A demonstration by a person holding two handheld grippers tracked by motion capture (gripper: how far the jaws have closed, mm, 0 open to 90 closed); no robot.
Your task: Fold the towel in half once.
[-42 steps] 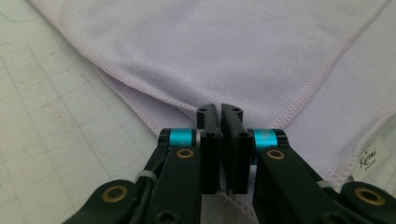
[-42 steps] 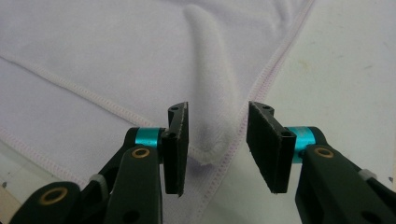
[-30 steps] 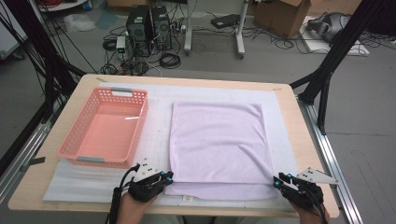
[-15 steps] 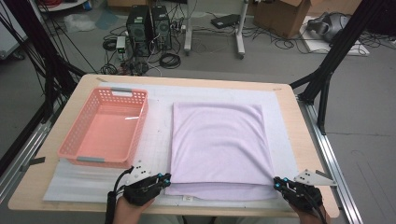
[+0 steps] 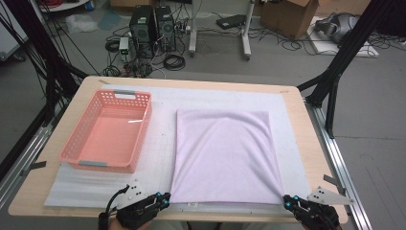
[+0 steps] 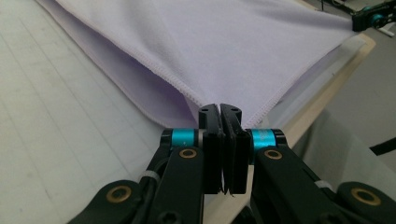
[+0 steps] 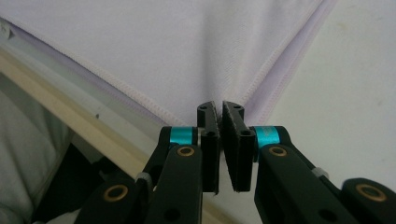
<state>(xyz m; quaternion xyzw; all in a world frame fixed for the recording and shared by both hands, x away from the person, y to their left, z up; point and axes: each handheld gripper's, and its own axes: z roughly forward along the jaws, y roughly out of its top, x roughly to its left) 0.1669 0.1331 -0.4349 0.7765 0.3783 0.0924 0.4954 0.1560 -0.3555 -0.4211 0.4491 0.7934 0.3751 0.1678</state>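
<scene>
Both jaws are pinched shut on the near corners of the lilac folded cloth [image 5: 222, 155] – left hand-held gripper [image 5: 165, 199], right hand-held gripper [image 5: 287, 201]. Lift evenly (keep the edge taut) and fold away across the table [image 5: 292, 110].

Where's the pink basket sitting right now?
In the high view, the pink basket sits on the table's left side, on the white mat, just left of the lilac cloth.
</scene>
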